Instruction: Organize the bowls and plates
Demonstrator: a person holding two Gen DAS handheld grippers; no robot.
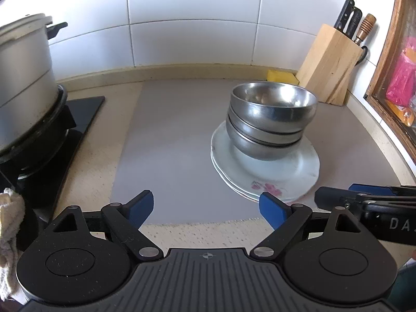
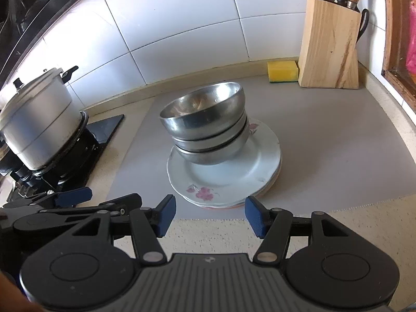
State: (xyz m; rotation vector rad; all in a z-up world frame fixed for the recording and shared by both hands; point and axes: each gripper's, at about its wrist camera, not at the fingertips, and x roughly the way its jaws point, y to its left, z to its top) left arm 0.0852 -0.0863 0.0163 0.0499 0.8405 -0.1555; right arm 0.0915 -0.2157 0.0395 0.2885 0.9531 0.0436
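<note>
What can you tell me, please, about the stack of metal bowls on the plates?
The stack of shiny stainless-steel bowls is three deep, nested upright, the top one looking empty with a bright, reflective inside. It leans a little rather than sitting square. It rests on the upper white floral-patterned plate of a small pile, on the grey mat. Nothing else touches it.

Knife block (image 2: 329,44) by wall, yellow sponge (image 2: 283,71) beside it; lidded pot (image 2: 39,127) on stove (image 1: 52,140).
</note>
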